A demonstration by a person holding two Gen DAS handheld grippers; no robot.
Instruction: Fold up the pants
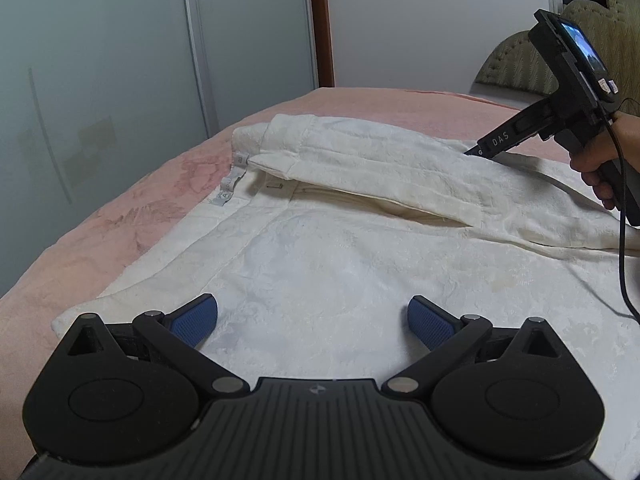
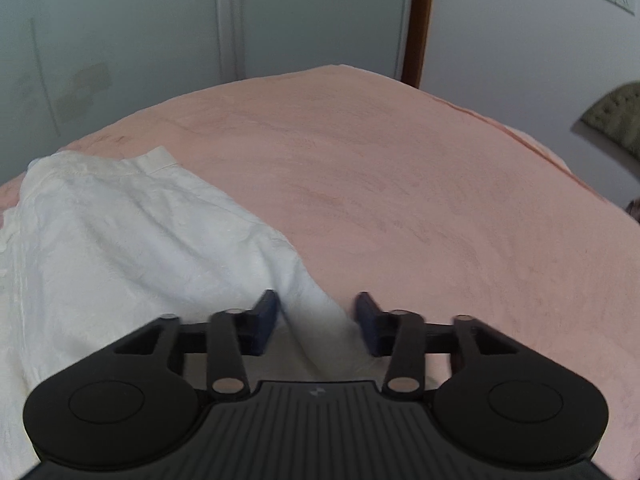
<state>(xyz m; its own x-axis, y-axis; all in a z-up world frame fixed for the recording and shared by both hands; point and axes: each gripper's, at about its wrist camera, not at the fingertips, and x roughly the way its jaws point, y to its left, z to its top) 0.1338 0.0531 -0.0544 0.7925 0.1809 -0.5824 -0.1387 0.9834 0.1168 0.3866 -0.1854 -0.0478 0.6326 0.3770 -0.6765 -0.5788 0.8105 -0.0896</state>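
Note:
White pants (image 1: 320,248) lie on a pink bed, one side folded over the other, with the waistband and a label at the far left. My left gripper (image 1: 312,320) is open, with blue pads (image 1: 196,318) apart just above the near part of the pants. My right gripper (image 2: 316,312) is open, and a ridge of the pants (image 2: 140,248) runs between its pads. In the left wrist view the right gripper's tip (image 1: 486,148) touches the far folded edge of the pants.
The pink bedspread (image 2: 420,200) stretches far and right of the pants. A mirrored wardrobe (image 1: 120,60) stands beyond the bed's left edge. A padded headboard (image 1: 520,64) is at the far right. A black cable (image 1: 622,240) hangs from the right gripper over the pants.

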